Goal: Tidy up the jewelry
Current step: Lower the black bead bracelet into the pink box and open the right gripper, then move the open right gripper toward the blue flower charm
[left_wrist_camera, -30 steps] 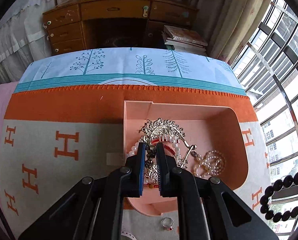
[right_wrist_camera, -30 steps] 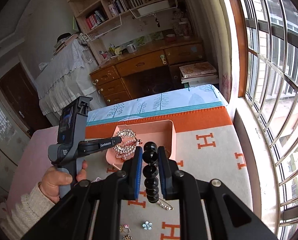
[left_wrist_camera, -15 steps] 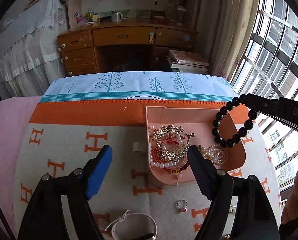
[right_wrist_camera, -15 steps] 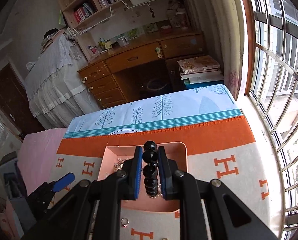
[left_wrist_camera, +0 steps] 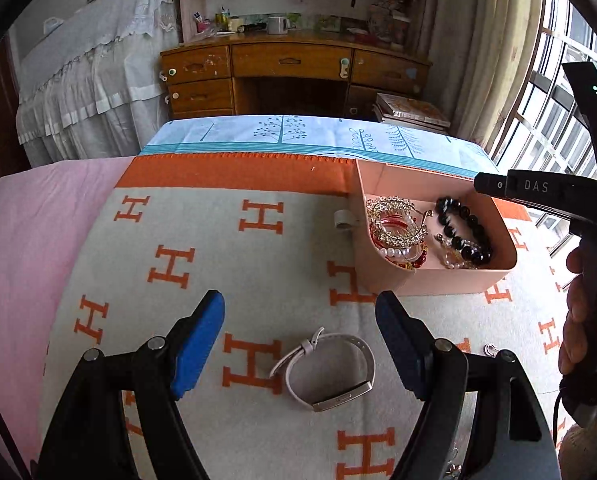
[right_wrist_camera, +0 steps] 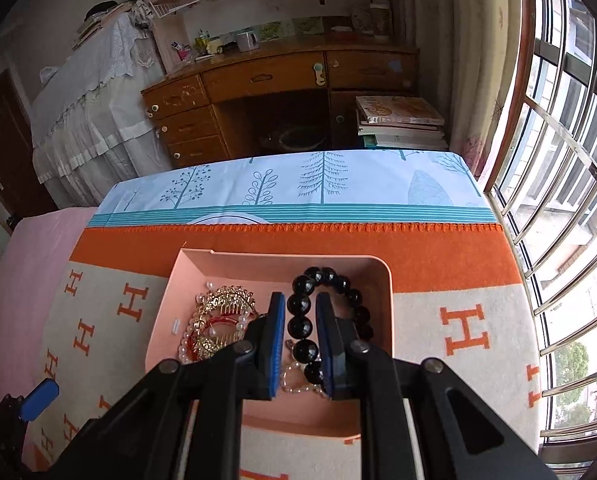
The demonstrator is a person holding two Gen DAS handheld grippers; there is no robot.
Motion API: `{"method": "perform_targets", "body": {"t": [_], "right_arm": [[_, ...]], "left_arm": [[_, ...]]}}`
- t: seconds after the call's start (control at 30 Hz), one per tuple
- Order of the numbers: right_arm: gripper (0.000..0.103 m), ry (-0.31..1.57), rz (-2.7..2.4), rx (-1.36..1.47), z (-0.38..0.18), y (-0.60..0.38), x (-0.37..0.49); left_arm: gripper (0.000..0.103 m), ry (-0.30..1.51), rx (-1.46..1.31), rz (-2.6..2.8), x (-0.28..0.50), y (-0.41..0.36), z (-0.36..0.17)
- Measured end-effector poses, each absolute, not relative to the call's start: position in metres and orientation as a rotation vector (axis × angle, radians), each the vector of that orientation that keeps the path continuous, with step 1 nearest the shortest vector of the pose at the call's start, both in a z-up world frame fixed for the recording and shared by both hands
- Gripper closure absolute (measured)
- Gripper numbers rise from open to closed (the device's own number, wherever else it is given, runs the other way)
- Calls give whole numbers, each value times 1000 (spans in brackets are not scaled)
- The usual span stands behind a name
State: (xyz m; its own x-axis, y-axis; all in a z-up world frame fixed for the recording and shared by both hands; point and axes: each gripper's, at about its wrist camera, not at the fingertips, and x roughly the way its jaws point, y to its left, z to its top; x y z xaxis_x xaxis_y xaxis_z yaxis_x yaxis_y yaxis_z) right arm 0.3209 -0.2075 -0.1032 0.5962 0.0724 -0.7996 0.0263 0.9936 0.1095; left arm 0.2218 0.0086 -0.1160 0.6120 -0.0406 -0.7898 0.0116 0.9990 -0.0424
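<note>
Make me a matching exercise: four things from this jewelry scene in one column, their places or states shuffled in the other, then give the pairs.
1. black bead bracelet
2. white watch
3. gold hair comb
4. left gripper

A. on the blanket, outside the pink tray
B. jaws wide apart, holding nothing
C. between the right gripper's jaws, over the tray
D. in the tray's left part, among pearls

Pairs: 1-C, 2-A, 3-D, 4-B

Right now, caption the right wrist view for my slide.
Right gripper lowers black bead bracelet into pink tray.
</note>
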Motion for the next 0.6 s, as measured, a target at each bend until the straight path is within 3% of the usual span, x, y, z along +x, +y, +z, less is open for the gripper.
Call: {"method": "perform_targets", "body": {"t": [0.6], "right_arm": [[87,852,181,181,-58,-195,209]], "left_arm": [[27,860,-114,30,177,34,-88]]}}
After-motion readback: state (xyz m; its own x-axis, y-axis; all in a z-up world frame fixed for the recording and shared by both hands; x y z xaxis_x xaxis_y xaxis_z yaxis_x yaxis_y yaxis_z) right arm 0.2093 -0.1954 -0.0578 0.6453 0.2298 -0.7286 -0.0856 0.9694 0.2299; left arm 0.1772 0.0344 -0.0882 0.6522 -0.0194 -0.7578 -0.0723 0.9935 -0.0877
